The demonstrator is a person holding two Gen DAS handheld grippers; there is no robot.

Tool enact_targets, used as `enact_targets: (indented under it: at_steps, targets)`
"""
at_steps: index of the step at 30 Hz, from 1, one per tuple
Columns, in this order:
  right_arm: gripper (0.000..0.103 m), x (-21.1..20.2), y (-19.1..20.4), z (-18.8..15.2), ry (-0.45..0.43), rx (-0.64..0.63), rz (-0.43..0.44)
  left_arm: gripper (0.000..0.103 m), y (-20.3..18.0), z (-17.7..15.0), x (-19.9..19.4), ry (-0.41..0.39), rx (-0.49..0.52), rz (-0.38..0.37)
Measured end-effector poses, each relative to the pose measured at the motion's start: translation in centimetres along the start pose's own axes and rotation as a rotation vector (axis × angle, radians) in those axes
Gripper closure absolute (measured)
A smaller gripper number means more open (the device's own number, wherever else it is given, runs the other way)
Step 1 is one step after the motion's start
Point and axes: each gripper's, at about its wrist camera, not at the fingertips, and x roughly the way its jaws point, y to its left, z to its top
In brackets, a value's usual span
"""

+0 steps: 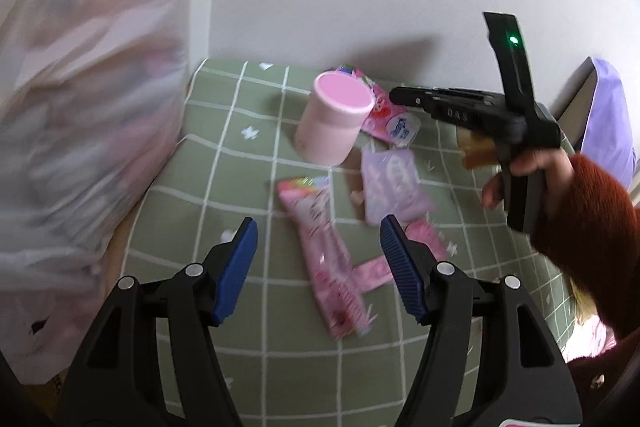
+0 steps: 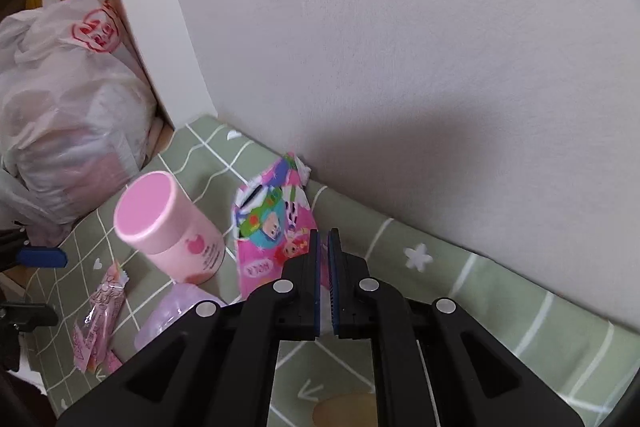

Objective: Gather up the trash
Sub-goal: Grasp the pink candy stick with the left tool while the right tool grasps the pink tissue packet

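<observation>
Green checked desk [image 1: 248, 355]: our left claw [image 1: 318, 239] gapes wide over wrappers [image 1: 320, 227]; our right claw [image 2: 323, 247] pinches a white scrap [image 2: 325, 315]; labels unreadable.

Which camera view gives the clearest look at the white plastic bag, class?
The right wrist view: the white plastic bag is sharp there, knotted at the top, with a red logo, sitting beside the green checked cloth. The left wrist view shows the bag only as a large blur at the frame's left.

One pink jar [image 1: 334, 119] ahead of my left gripper, four pink wrappers around it that I can count, one lilac packet [image 1: 394, 185], one white bag [image 1: 80, 131] off left
</observation>
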Motion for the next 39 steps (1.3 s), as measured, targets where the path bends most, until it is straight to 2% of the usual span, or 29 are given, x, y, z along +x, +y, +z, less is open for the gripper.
enact_targets:
  at_steps: [4, 6, 8, 14, 17, 20, 21, 22, 24, 33, 35, 36, 39]
  targets:
    - [0.095, 1.2, 0.1, -0.6, 0.074, 0.011, 0.062, 0.043, 0.7, -0.5, -0.6, 0.005, -0.017, 0.008]
    - [0.095, 1.1, 1.1, -1.6, 0.102, -0.025, 0.055, 0.043, 0.8, -0.6, -0.4, 0.008, -0.017, 0.007]
    - [0.095, 0.3, 1.9, -2.6, 0.104, -0.043, 0.034, 0.043, 0.7, -0.6, -0.2, 0.012, -0.013, -0.002]
    - [0.095, -3.0, 2.4, -6.2, 0.174, 0.006, 0.055, 0.043, 0.1, -0.2, 1.1, 0.034, -0.004, -0.054]
    - [0.095, -5.7, 3.2, -7.4, 0.136, 0.003, 0.034, 0.043, -0.4, -0.1, 1.6, 0.043, 0.009, -0.057]
    - [0.094, -8.0, 5.2, -8.2, 0.114, -0.077, 0.148, 0.043, -0.3, -0.2, 1.5, 0.040, -0.001, -0.051]
    - [0.088, -8.1, 5.8, -8.4, 0.128, -0.104, 0.172, 0.043, -0.2, -0.2, 1.3, 0.039, -0.008, -0.047]
    - [0.071, -7.9, 6.4, -8.7, 0.146, -0.132, 0.189, 0.043, -0.2, -0.2, 1.1, 0.037, -0.015, -0.045]
    - [0.046, -6.6, 7.0, -9.2, 0.185, -0.158, 0.175, 0.043, 0.2, -0.1, 0.7, 0.031, -0.024, -0.044]
    - [0.045, -5.3, 8.2, -9.1, 0.226, -0.211, 0.096, 0.043, 1.1, -1.0, -0.9, 0.005, -0.026, -0.026]
    - [0.047, -4.7, 8.5, -8.5, 0.236, -0.204, 0.057, 0.043, 1.5, -1.0, -1.3, -0.003, -0.035, -0.021]
    - [0.049, -5.3, 8.5, -8.4, 0.218, -0.194, 0.048, 0.043, 1.7, -1.0, -1.5, -0.008, -0.039, -0.022]
    - [0.049, -7.7, 8.5, -8.5, 0.139, -0.155, 0.104, 0.043, 1.5, -1.0, -1.9, -0.017, -0.038, -0.028]
